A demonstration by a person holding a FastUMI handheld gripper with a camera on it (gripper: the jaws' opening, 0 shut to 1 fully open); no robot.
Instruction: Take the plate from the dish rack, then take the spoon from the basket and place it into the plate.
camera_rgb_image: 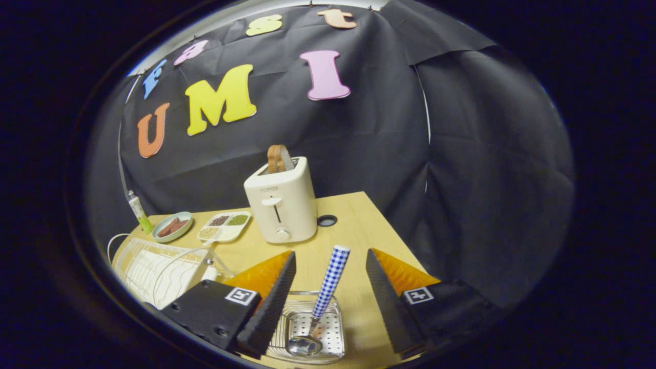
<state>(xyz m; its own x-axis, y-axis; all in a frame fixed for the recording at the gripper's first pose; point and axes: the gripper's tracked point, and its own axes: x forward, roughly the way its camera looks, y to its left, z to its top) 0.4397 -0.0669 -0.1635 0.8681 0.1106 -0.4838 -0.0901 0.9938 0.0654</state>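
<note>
Starting at the far left of the wooden table (359, 225), we see a small green-tipped tube (139, 210) standing by the black wall, and below it the white dish rack (154, 269), its wire loops lying just beside our left finger. We cannot make out a plate in the rack from here. Beyond the rack sit a round dish (172, 226) with reddish-brown pieces in it and, next to it, a divided tray (225, 226) holding dark, green and pale fillings. A cream toaster (281, 204) stands further along, with a slice of bread (279, 158) upright in its slot, and a dark round hole (327, 221) in the table just beside it.

Our claw (330, 266) is spread wide, fingers well apart and pressing on nothing. Between them lies the basket (335, 312), a small clear-rimmed one with a perforated bottom. The spoon (324, 297) stands tilted in it: the metal bowl rests on the basket floor near our left finger, and the blue-and-white checked handle leans up and away through the gap between the fingers, touching neither. To the right of the right finger we see bare tabletop and then the dark cloth.
</note>
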